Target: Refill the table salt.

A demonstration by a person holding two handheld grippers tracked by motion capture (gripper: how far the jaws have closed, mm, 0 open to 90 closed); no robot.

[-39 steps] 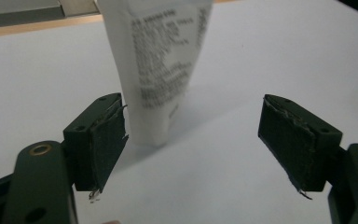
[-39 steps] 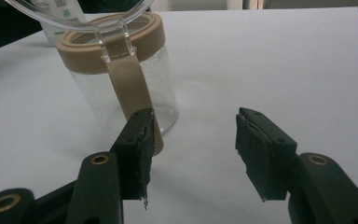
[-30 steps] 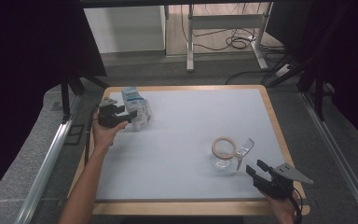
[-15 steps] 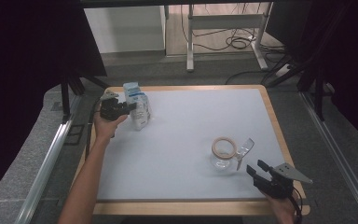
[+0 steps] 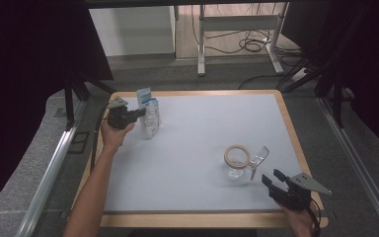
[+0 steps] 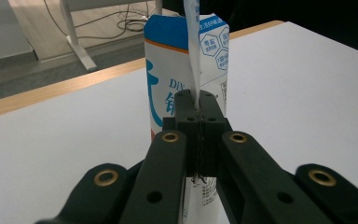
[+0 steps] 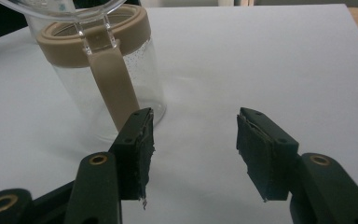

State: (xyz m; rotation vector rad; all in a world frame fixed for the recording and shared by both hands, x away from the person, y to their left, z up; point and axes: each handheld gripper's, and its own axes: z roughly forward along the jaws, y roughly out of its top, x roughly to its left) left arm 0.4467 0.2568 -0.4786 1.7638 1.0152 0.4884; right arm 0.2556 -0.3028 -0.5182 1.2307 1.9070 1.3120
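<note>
At the left of the white table top [image 5: 192,148], near its wooden edge at the far corner, a blue-and-white carton [image 5: 149,117] stands upright. Its face carries a big blue character, the letters "DiN" and small hexagon badges with print too fine to read. The left gripper [image 5: 137,114] has just been closing, and its jaws are now clenched on the thin flap that rises from the carton's top, which passes down between the pads in the left gripper view [image 6: 198,109]. Whether anything is in the carton cannot be told.

Toward the right, nearer the person, a clear glass jar [image 5: 236,165] sits on the table with a tan ring round its mouth and a tan strap running down its side; its clear lid [image 5: 259,155] is flipped open and leans off to the right. The jar looks empty, with only fine specks on the glass.

At the far right the right gripper [image 5: 272,178] hovers just beside the jar, jaws parted, nothing between them [image 7: 195,149]
</note>
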